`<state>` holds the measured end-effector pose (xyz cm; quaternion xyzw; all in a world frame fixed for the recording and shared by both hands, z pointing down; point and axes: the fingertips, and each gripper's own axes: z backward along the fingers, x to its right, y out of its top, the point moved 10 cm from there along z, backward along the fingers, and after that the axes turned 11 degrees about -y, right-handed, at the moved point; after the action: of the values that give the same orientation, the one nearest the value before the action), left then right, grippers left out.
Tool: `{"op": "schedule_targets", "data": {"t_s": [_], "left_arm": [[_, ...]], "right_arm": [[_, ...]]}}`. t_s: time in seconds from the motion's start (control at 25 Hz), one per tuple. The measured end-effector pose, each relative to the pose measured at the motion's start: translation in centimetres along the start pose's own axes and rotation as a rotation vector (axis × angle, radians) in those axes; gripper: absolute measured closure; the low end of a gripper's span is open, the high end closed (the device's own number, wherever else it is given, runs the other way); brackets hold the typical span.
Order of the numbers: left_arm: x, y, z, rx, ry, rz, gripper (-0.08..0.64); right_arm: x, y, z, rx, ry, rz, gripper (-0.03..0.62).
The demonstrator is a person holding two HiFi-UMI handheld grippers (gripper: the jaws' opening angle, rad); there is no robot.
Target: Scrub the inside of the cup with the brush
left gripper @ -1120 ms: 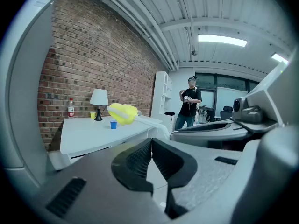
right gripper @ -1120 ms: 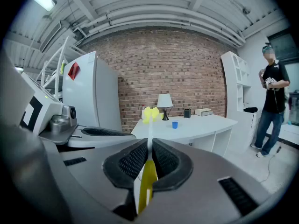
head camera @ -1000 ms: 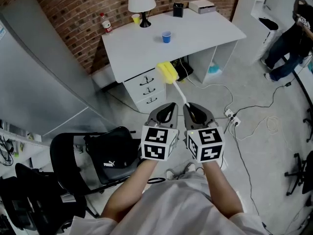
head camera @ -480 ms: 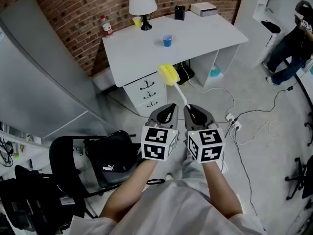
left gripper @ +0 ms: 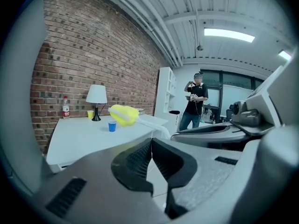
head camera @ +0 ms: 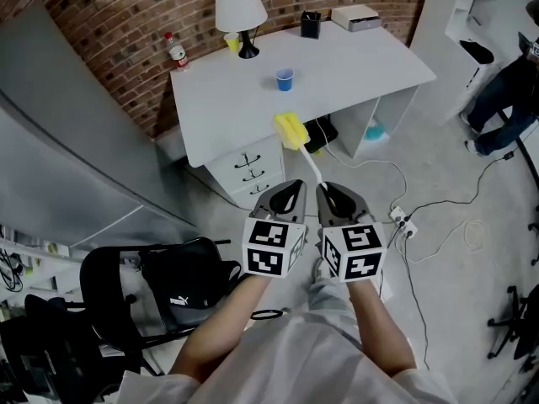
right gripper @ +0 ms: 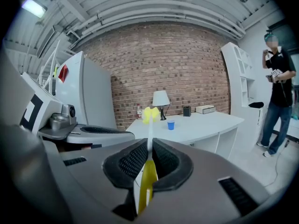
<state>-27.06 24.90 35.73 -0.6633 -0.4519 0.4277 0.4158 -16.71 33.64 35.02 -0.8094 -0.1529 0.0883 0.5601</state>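
Note:
A small blue cup (head camera: 285,79) (left gripper: 112,126) (right gripper: 171,125) stands upright on the white desk (head camera: 354,61), well ahead of both grippers. My right gripper (head camera: 323,188) (right gripper: 150,146) is shut on the white handle of the brush, whose yellow sponge head (head camera: 289,130) (left gripper: 123,115) (right gripper: 150,114) points forward and up toward the desk's front edge. My left gripper (head camera: 290,187) (left gripper: 151,143) is shut with nothing between its pads and is held close beside the right one, over the floor in front of the desk.
On the desk stand a lamp (head camera: 239,13), a yellow cup (head camera: 231,42), a bottle (head camera: 176,54), a black holder (head camera: 310,25) and a white box (head camera: 354,16). A drawer unit (head camera: 248,165) sits under it. A black chair with a bag (head camera: 173,286) is at left, cables (head camera: 438,204) and a person (head camera: 509,82) at right.
The whole scene has shifted slightly in the head view as the person nears the desk. Both grippers keep their places side by side and the brush stays held.

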Motion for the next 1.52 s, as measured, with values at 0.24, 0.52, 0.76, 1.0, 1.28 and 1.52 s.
{"op": "schedule_targets", "data": {"t_s": [0.24, 0.52, 0.76, 1.0, 1.28, 1.52], "left_arm": [[-1.9, 1.6, -5.3, -0.014, 0.031, 0.013, 0.551], [-3.4, 3.4, -10.7, -0.026, 0.074, 0.026, 0.551], [-4.3, 4.6, -14.1, -0.035, 0.113, 0.023, 0.551], [-4.4, 4.9, -16.3, -0.042, 0.136, 0.025, 0.551], [-5.9, 5.0, -17.3, -0.047, 0.152, 0.044, 0.551], [-8.2, 4.9, -18.9, -0.051, 0.132, 0.059, 0.551]], "right_arm": [[4.0, 1.5, -4.5, -0.019, 0.032, 0.036, 0.563], [8.0, 2.9, -9.2, -0.026, 0.083, 0.037, 0.563], [10.6, 3.7, -12.4, -0.028, 0.132, 0.020, 0.563], [12.4, 4.2, -14.3, -0.032, 0.162, 0.024, 0.563], [12.9, 4.7, -16.1, -0.037, 0.174, 0.029, 0.563], [13.2, 5.2, -18.6, -0.044, 0.155, 0.032, 0.563]]}}
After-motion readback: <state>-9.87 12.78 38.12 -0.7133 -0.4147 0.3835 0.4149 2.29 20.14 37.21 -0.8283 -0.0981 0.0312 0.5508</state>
